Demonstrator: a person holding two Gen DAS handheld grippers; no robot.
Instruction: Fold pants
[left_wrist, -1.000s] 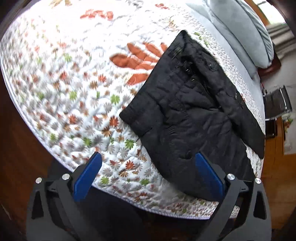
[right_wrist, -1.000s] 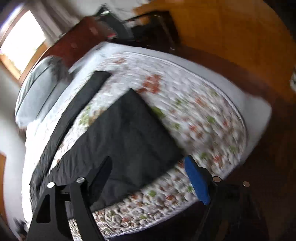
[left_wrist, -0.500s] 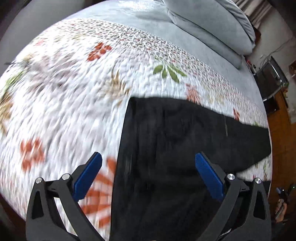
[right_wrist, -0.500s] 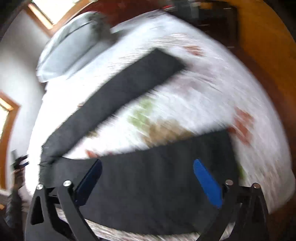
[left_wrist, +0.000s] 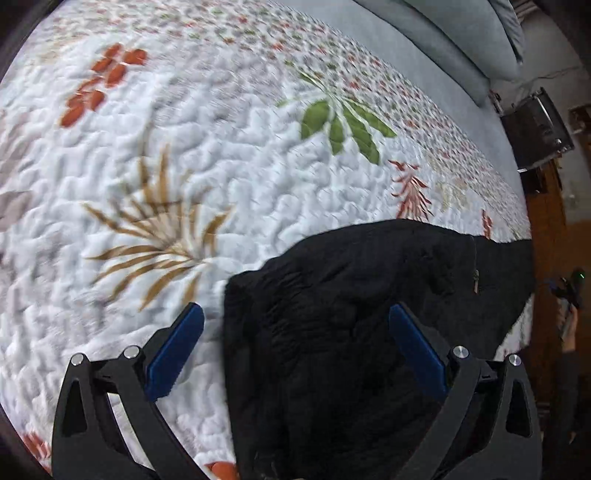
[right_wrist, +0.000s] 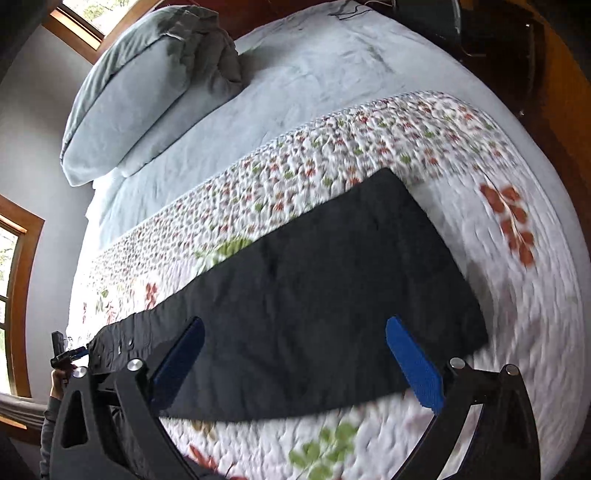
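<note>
Both my left gripper (left_wrist: 295, 343) and right gripper (right_wrist: 293, 354) gape wide and empty over black pants (right_wrist: 314, 295) lying flat on the quilt (left_wrist: 184, 166) just ahead; soft, limp cloth, so I'd pinch the hem edge.

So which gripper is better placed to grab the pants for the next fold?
Probably the left gripper: its open jaws sit close over the bunched end of the pants. The right gripper, also open, looks farther above the flat leg.
</note>
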